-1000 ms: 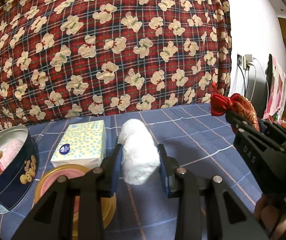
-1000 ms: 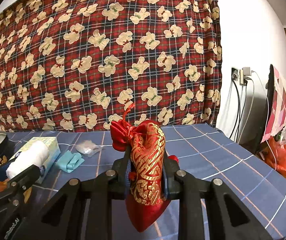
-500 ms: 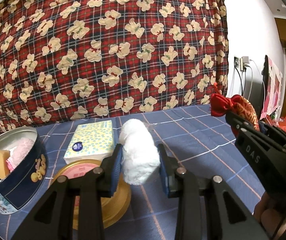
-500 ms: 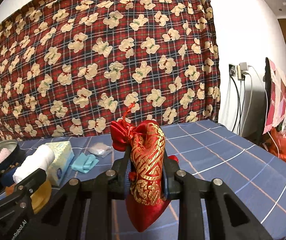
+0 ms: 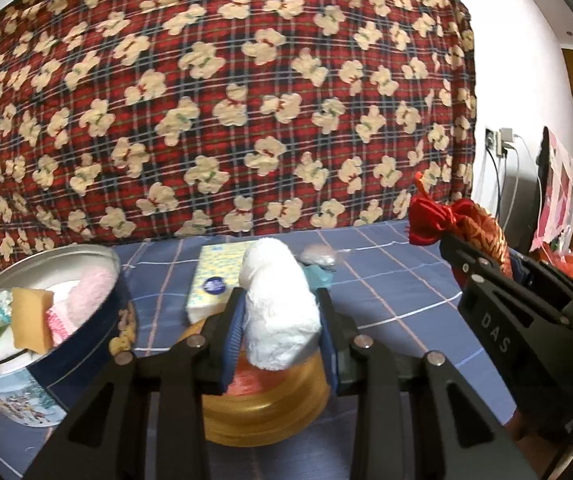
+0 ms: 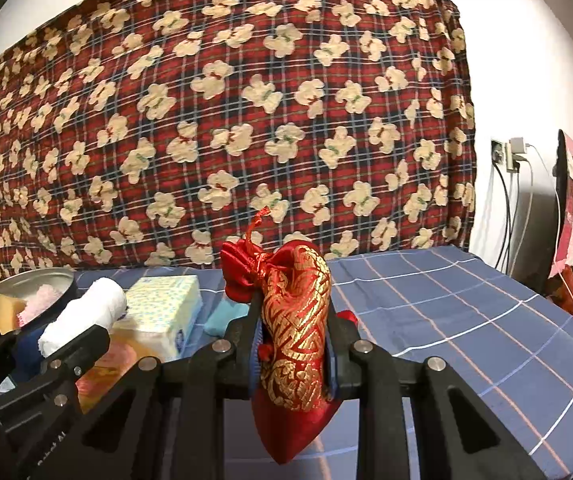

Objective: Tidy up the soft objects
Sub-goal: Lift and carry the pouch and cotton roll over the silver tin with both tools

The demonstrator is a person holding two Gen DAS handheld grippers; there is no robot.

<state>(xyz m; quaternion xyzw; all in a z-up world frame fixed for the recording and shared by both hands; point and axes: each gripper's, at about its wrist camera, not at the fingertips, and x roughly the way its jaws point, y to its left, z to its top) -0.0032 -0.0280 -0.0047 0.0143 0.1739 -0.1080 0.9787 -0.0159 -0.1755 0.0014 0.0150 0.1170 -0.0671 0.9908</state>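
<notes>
A white rolled towel (image 5: pixel 277 307) hides the middle of the yellow tin lid (image 5: pixel 264 410) and part of the tissue pack (image 5: pixel 216 280). The round cookie tin (image 5: pixel 86 364) runs off the left edge. A small silvery packet (image 5: pixel 318 255) behind is too blurred to identify.

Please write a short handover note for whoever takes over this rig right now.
Left gripper: shut on the rolled white fluffy towel, held above the round yellow lid.
Right gripper: shut on the red and gold brocade drawstring pouch, held above the blue checked tablecloth.
Done: the round blue tin already holds a yellow sponge and a pink fluffy cloth.
Left: both held items probably go into the tin. Loose on the cloth: a yellow-patterned tissue pack, a small teal cloth, a grey wad.
</notes>
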